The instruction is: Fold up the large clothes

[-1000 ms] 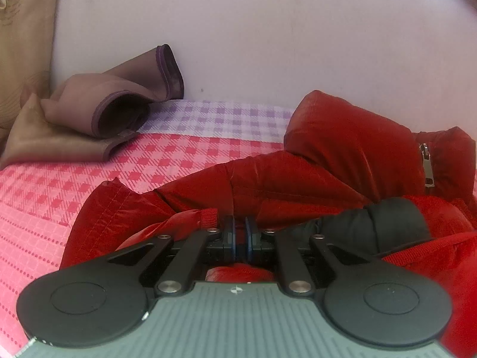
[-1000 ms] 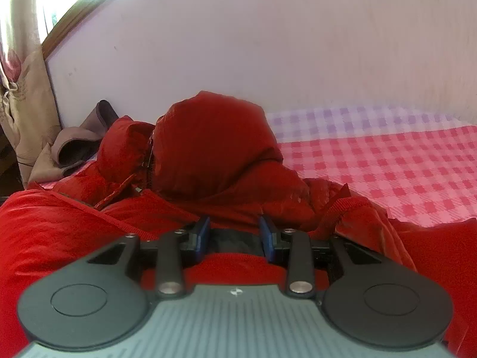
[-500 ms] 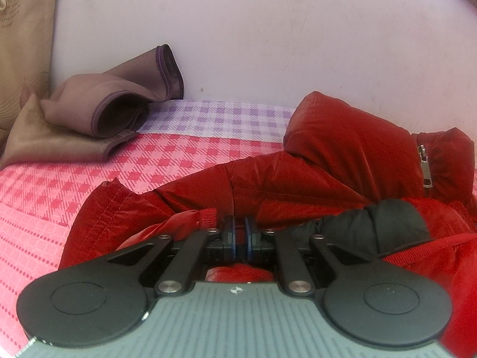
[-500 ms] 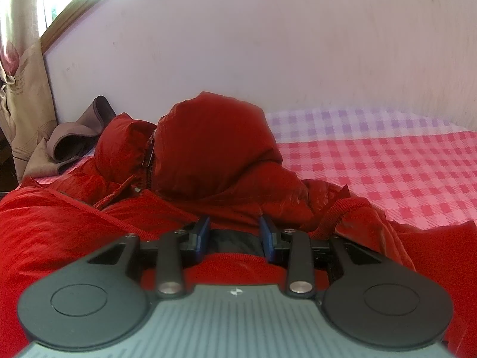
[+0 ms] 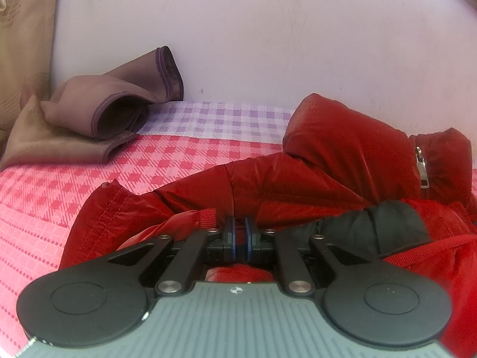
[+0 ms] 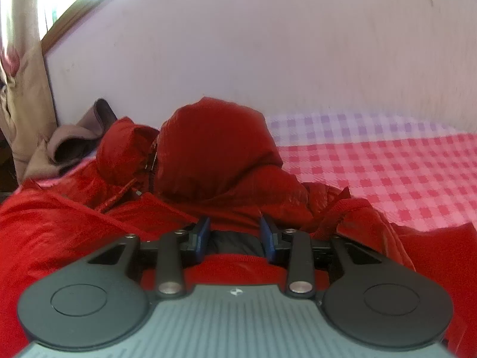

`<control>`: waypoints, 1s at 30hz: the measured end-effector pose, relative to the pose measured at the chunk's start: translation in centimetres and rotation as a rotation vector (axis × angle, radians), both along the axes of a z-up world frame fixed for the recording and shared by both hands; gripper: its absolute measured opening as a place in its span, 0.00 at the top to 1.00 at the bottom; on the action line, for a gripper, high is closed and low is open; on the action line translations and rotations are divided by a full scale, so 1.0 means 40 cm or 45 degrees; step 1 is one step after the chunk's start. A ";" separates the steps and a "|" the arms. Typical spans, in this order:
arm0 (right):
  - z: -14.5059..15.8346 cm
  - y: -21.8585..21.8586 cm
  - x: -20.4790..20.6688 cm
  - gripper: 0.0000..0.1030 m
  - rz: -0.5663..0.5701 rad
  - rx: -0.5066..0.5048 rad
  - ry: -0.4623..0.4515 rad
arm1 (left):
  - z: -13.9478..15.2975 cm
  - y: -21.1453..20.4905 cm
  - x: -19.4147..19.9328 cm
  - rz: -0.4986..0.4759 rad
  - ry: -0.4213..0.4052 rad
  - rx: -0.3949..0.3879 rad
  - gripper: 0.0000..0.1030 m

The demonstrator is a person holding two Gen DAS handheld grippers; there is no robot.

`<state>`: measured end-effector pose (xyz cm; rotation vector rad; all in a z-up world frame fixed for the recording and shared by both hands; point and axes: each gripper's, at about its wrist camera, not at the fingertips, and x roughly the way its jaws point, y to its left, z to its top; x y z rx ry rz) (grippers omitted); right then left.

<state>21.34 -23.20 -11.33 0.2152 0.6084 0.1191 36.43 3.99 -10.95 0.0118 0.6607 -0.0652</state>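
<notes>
A red hooded puffer jacket (image 5: 328, 164) lies crumpled on a pink checked bedsheet (image 5: 167, 164). Its hood (image 6: 214, 146) stands up in the right wrist view, with the zipper beside it. My left gripper (image 5: 240, 232) is shut, its blue pads pressed together at the jacket's ribbed red hem, with black lining (image 5: 378, 226) to the right. My right gripper (image 6: 235, 232) is open, its fingers (image 6: 202, 232) spread over the red hem and black lining, not closed on them.
A folded brown cloth (image 5: 113, 110) lies at the far left of the bed by a beige curtain (image 5: 21, 44). A pale wall (image 5: 268, 29) runs behind the bed. Bare checked sheet (image 6: 387, 173) lies right of the jacket.
Almost nothing has moved. The right wrist view has shifted slightly left; both grippers keep the same jaw positions.
</notes>
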 end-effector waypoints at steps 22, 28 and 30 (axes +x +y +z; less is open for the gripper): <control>0.015 -0.141 -0.152 0.63 -0.095 0.110 -0.028 | 0.004 0.003 -0.004 0.000 -0.012 -0.013 0.84; 0.002 -0.147 -0.131 0.63 -0.082 0.128 0.002 | 0.006 0.007 -0.005 0.002 -0.012 -0.035 0.84; 0.000 -0.144 -0.133 0.63 -0.085 0.122 -0.005 | 0.007 0.014 -0.005 0.003 -0.009 -0.062 0.84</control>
